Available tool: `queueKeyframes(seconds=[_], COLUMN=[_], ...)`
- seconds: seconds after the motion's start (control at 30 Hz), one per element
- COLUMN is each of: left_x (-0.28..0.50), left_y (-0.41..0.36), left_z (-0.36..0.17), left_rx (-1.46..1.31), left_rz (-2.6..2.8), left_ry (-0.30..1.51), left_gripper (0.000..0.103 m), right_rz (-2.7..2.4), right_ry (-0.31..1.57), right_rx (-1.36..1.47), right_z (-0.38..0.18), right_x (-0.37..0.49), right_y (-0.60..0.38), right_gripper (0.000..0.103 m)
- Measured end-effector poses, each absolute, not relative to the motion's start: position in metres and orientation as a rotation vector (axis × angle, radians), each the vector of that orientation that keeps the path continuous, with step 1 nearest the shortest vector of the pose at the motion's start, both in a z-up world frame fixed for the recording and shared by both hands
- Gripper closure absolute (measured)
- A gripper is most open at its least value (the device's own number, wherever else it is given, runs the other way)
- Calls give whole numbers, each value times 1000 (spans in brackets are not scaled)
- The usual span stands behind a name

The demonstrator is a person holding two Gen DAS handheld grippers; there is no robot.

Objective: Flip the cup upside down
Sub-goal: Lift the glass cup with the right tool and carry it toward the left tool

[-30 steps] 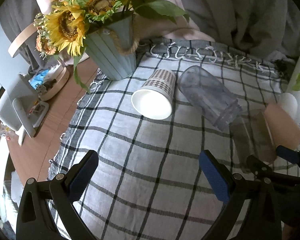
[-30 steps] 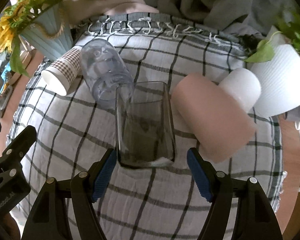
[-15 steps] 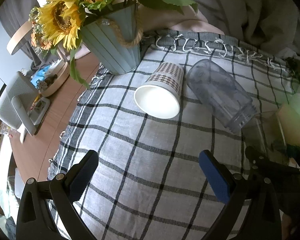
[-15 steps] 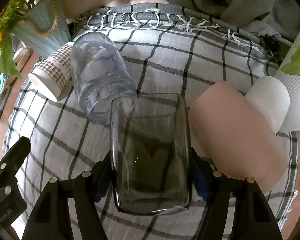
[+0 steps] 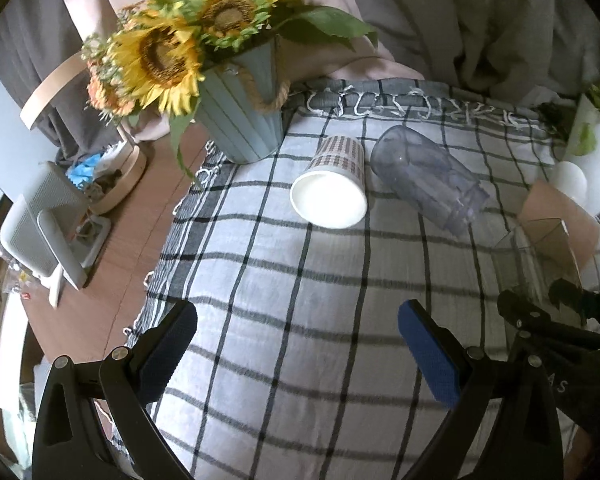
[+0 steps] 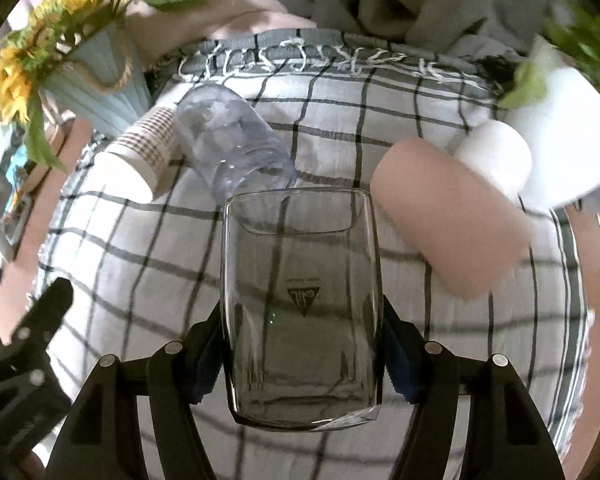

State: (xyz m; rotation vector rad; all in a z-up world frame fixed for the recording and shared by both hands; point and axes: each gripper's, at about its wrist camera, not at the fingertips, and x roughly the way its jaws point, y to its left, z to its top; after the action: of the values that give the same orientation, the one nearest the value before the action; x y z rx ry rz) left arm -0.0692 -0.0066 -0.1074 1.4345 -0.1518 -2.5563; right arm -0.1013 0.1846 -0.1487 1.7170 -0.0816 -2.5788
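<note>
On the far left a blue vase with sunflowers (image 5: 244, 120) is seen at the edge of the checked cloth (image 5: 284, 320), and a patterned paper cup (image 5: 332, 184) is lying on its side just beside it, with its mouth turned to the camera. The left gripper (image 5: 296, 344) is held above bare cloth with its fingers spread wide and nothing between them, so no support can be given by it if something slips. Next to the paper cup a clear plastic jar (image 6: 236, 144) is lying on its side, and its mouth is very near the rim of the smoky glass cup (image 6: 302, 308), which is the thing to be flipped. This glass is pinched near its base by the right gripper (image 6: 302, 344), one blue pad on each side wall, with the open rim pointing away from the camera. It cannot be told for sure whether it is lifted off the cloth. The walls are smooth and the grip is low, so the glass may probably slide or turn between the pads when it is rotated. On the right a pink cup (image 6: 452, 224) and a white cup (image 6: 496, 156) are lying close, in front of a white plant pot (image 6: 560, 120). If the rotation is made without enough height, the rim may hit the jar or the pink cup and roll them away.
</note>
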Motion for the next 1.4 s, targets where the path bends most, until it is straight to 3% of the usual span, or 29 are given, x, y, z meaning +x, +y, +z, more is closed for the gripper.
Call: queueKeyframes(seconds=[0.7,1.2,1.4], left_x=[-22,-12,7], left_y=[-76,-79,-64], left_z=[-141,-146,-122], left_rx=[1603,1616,1475], left_rz=[-2531,-2530,-2637], left_ry=[-271,-286,-294], left_gripper=[1,1,1], right_rz=[-2627,-2654,-2737], right_ry=[-340,-302,-303], right_rx=[1883,1913,1763], right_z=[-167,-179,-135], right_x=[-33,-32,-7], right_y=[134,123,133], right_gripper=[36,32,29])
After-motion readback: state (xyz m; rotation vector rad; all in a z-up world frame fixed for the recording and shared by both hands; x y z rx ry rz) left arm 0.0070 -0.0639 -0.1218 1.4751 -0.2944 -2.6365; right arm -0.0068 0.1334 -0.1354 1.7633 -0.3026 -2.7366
